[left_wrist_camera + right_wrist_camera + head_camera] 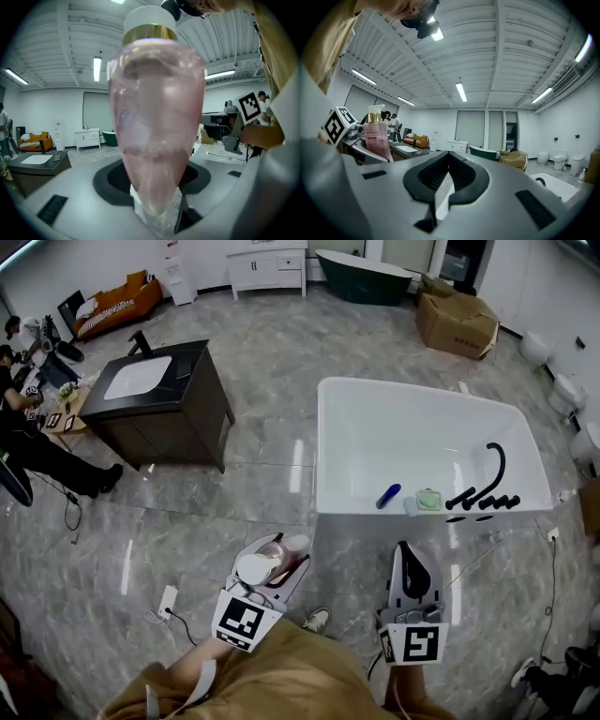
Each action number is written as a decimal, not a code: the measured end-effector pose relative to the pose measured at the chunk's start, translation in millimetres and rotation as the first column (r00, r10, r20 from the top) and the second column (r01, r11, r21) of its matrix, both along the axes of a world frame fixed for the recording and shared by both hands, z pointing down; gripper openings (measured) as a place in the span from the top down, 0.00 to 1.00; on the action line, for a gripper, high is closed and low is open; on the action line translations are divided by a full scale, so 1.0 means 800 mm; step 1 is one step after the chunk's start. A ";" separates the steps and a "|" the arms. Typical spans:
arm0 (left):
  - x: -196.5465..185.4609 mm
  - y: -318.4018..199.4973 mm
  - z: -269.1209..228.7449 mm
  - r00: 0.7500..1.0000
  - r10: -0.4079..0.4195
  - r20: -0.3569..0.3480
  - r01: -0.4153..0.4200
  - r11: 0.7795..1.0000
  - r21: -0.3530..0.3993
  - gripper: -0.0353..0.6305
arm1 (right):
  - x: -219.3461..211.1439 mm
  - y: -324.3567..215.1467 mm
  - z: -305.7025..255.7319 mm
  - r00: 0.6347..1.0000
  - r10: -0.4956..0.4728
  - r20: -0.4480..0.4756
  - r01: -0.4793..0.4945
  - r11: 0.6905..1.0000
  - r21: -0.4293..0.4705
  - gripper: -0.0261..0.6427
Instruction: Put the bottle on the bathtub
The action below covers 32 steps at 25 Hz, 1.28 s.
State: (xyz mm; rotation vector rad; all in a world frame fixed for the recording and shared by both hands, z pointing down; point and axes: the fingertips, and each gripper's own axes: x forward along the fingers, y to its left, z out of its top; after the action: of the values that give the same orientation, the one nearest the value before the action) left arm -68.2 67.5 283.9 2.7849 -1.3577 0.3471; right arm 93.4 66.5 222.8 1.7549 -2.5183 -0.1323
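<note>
A pink translucent bottle [269, 562] with a gold collar and a white cap is held by the left claw [279, 559], which is closed on its narrow lower end. In the left gripper view the bottle [157, 131] fills the middle of the frame, cap away from the camera, and the left claw [157, 213] is seen clamped at its base. In the head view the bottle is over the grey marble floor [187, 521], near the near left corner of the white bathtub [323, 451] but apart from it.

The right claw [405, 554] is held beside it, in front of the tub's near wall. In the right gripper view the right claw [439, 197] is seen closed, with nothing between its jaws.

From the right gripper view a pale label with small print is seen on the bottle [377, 136]; the print is too small to be read. No other readable writing is shown; only black-and-white square markers are carried on the grippers' cubes.

On the tub's near rim a blue object [388, 495], a green dish [429, 500] and a black faucet [487, 486] are placed. A dark vanity with a white sink [159, 399] stands to the tub's left.
</note>
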 end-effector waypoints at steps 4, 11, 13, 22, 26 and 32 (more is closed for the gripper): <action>0.004 -0.039 0.012 1.000 0.016 -0.004 -0.016 1.000 0.005 0.59 | -0.008 -0.030 0.008 1.000 -0.003 -0.020 0.002 1.000 -0.018 0.95; 0.012 -0.107 0.045 0.995 0.101 0.015 -0.101 0.995 -0.009 0.59 | -0.008 -0.083 0.014 0.993 0.084 -0.086 -0.084 0.996 -0.004 0.95; 0.022 -0.131 0.060 0.993 0.115 0.016 -0.114 0.993 -0.025 0.59 | -0.002 -0.102 0.019 0.990 0.107 -0.088 -0.107 0.994 0.003 0.95; 0.058 -0.215 0.174 0.980 0.189 0.063 -0.183 0.980 -0.080 0.59 | -0.012 -0.169 0.108 0.981 0.135 -0.138 -0.149 0.984 -0.097 0.95; 0.071 -0.252 0.232 0.973 0.218 0.081 -0.210 0.973 -0.095 0.59 | -0.016 -0.203 0.145 0.976 0.165 -0.143 -0.181 0.978 -0.104 0.95; 0.080 -0.300 0.297 0.968 0.233 0.090 -0.223 0.969 -0.109 0.59 | -0.029 -0.233 0.204 0.977 0.171 -0.127 -0.190 0.969 -0.160 0.95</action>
State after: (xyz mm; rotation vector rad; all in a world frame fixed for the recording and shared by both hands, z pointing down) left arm -3.9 -172.1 521.3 2.8801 -1.0041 0.5544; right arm 70.1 -120.1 386.3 1.8402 -2.2073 -0.0033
